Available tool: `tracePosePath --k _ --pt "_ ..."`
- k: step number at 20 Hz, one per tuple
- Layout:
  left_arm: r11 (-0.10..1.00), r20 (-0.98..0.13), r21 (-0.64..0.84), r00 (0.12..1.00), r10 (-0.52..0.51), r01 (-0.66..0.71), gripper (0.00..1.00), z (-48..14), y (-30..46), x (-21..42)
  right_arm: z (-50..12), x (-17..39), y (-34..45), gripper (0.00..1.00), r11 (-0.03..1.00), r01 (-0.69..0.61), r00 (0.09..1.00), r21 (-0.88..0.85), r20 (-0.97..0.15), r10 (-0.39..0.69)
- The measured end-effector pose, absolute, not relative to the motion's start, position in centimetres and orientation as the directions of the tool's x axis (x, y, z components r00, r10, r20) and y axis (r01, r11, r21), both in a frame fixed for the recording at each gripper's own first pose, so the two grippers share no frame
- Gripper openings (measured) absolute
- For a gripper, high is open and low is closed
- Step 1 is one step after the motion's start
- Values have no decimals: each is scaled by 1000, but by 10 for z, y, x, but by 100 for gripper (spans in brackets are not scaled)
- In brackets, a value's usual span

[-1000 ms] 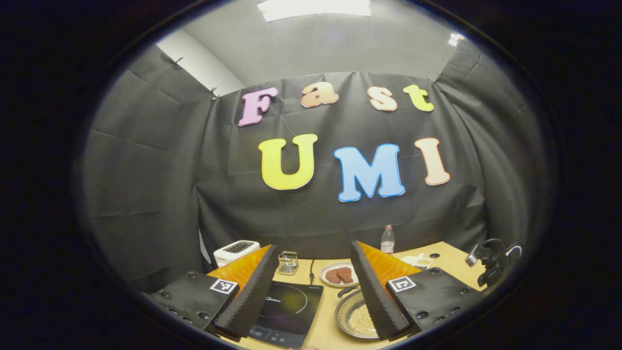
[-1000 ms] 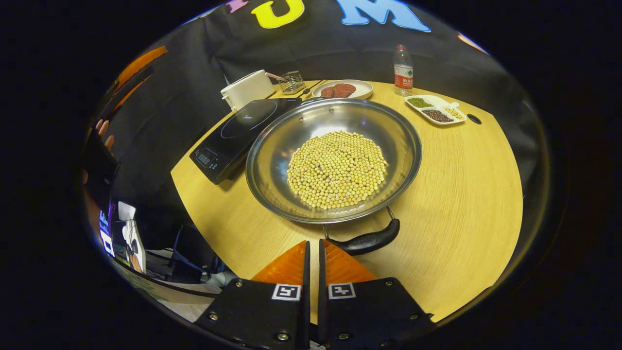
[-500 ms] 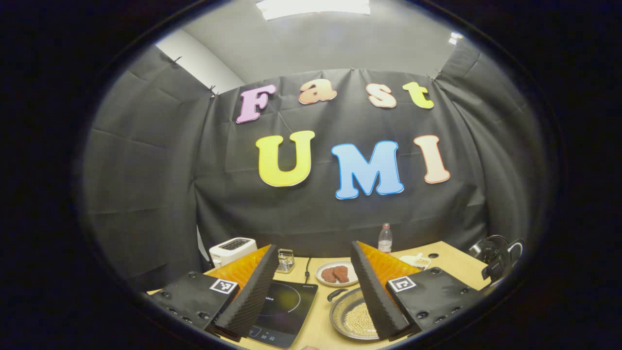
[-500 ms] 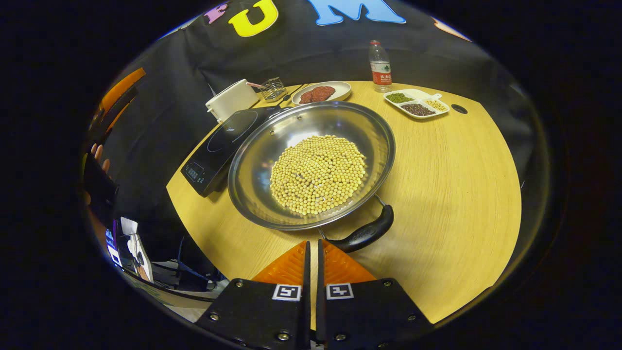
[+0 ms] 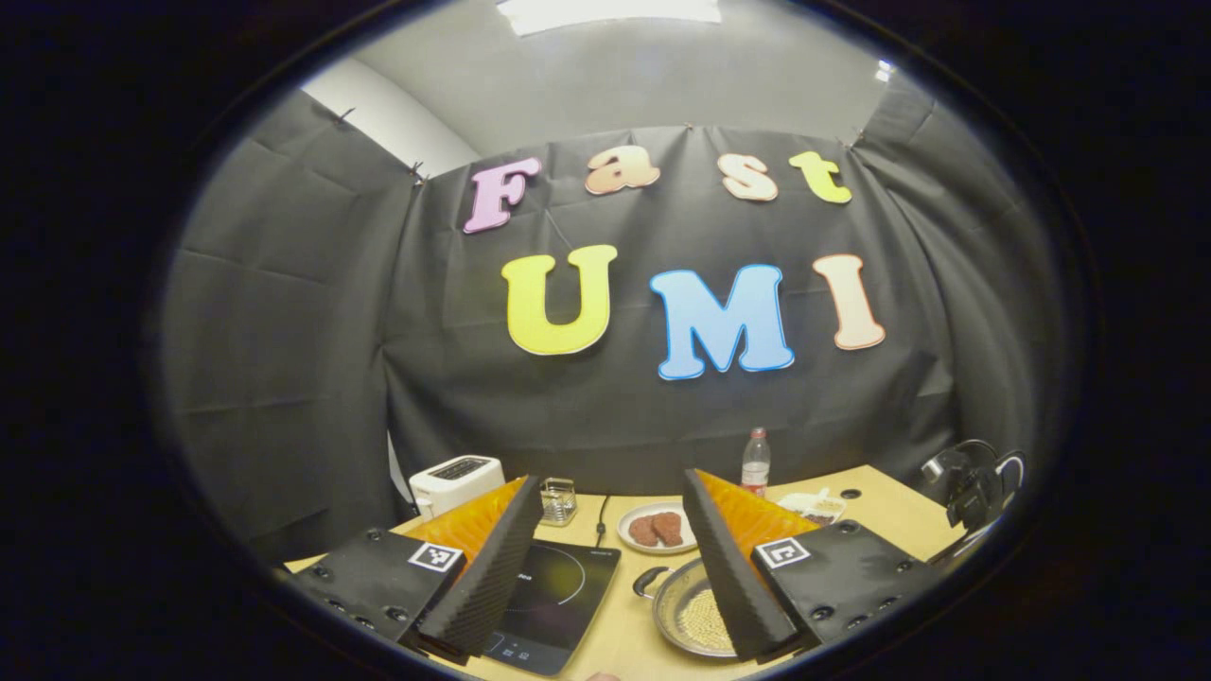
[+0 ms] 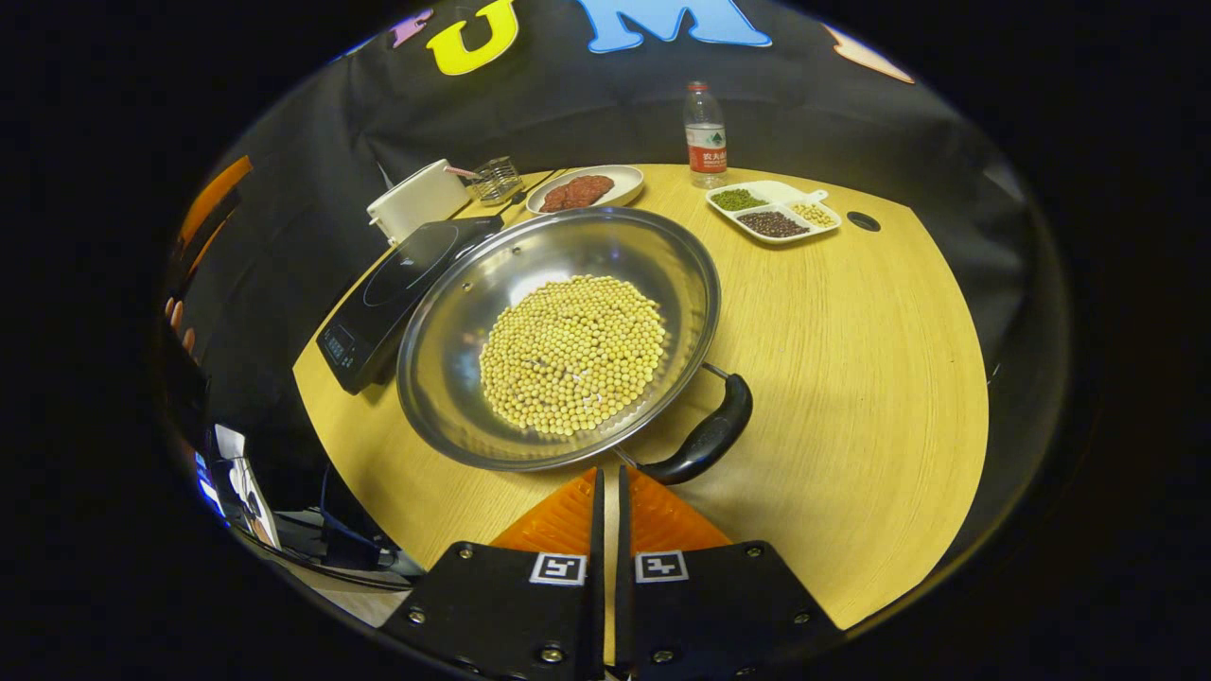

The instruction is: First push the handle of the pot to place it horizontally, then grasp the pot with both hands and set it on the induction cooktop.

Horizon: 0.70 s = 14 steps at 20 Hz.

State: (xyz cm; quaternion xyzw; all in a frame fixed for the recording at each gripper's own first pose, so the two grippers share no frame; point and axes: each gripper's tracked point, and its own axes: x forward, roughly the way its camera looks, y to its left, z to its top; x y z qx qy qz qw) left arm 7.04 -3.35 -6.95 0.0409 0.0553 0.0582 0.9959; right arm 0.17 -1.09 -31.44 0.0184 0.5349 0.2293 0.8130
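The round wooden table (image 6: 851, 378) carries everything. The biggest thing on it is the shiny metal pot (image 6: 558, 336), sitting near the left edge of the table and full of little yellow beans (image 6: 572, 352). The pot's black handle (image 6: 705, 440) sticks out at a slant toward the near edge. Touching the pot on its left side is the black induction cooktop (image 6: 397, 284), right by the table's left edge. There is a small word on the cooktop, but it is too tiny to read. At the far edge stand a white toaster (image 6: 416, 199), a plate of brown meat (image 6: 585, 189), a white tray (image 6: 771, 210) with three kinds of beans, and a water bottle (image 6: 704, 128) with a red label too small to read. The right gripper (image 6: 610, 492) has its two fingers almost closed, with just a thin gap, and holds nothing; its tips are just beside the handle's end. The left gripper (image 5: 610, 539) is wide open, holds nothing, and hangs above the near edge.
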Motion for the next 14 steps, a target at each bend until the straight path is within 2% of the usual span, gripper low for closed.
tracePosePath --k 14 --pt "984 -127 100 979 159 -147 96 -85 -38 76 -326 54 -47 5 935 -288 428 208 -845 320"
